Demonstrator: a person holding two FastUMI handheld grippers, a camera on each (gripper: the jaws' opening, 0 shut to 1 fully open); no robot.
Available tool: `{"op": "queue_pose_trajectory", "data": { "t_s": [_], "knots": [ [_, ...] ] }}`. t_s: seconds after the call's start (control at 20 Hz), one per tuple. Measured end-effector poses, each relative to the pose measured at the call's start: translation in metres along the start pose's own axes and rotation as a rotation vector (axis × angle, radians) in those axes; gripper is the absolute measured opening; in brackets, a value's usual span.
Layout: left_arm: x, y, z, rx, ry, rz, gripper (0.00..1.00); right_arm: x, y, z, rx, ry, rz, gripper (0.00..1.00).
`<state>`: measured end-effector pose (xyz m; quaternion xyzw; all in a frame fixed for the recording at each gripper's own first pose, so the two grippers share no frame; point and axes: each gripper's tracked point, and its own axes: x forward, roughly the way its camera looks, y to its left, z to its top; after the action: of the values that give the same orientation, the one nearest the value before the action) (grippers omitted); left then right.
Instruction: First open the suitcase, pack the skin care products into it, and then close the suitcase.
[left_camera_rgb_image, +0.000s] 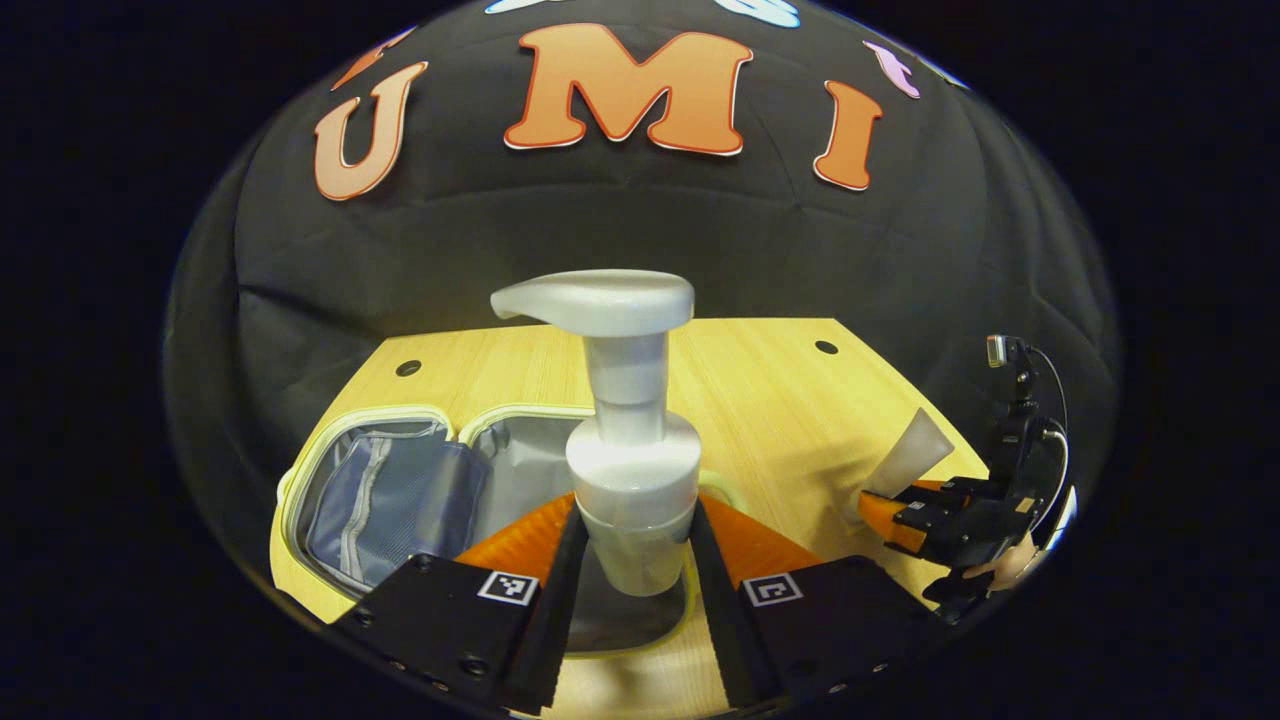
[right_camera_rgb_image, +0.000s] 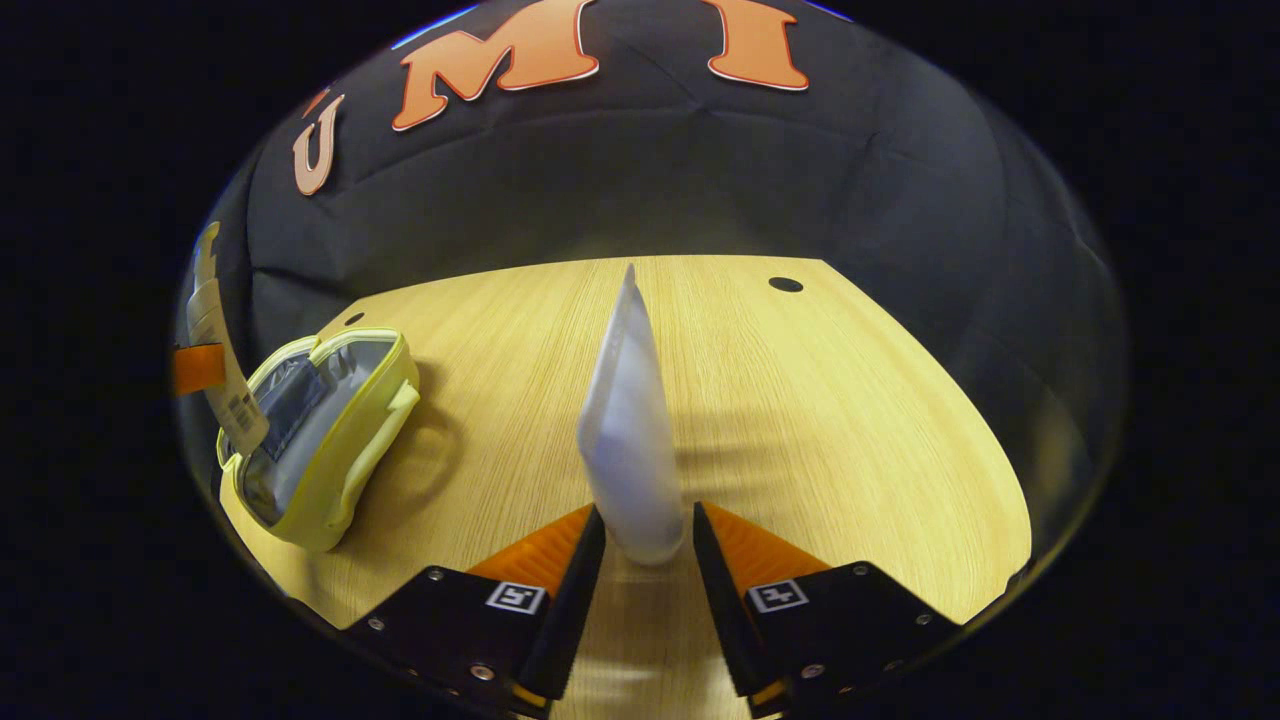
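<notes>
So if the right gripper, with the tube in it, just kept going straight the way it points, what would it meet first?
Probably nothing soon: ahead of the right gripper and its white tube lies bare wooden table, then the black cloth wall. The open yellow suitcase sits well off to one side.

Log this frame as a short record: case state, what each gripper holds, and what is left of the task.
suitcase: yellow case, open on the wooden table
left gripper: fingers shut on the pump bottle, above the case
right gripper: fingers shut on the white tube, over bare table
packed: neither product is in the case yet
remaining: place both, close the case
</notes>
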<state>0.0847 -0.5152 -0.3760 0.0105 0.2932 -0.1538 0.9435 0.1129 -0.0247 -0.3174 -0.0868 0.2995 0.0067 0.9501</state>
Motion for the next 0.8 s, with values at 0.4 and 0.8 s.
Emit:
{"op": "queue_pose_trajectory", "data": {
  "t_s": [0.4,0.8],
  "knots": [
    [-0.005,0.032,-0.005,0.025,0.079,-0.045,0.6,-0.028,0.022,0.015,0.076,0.117,0.073,0.4],
    [0.004,0.076,-0.035,0.087,0.394,-0.175,0.6,-0.108,0.121,0.052,0.144,0.27,0.298,0.39]
  ]
}}
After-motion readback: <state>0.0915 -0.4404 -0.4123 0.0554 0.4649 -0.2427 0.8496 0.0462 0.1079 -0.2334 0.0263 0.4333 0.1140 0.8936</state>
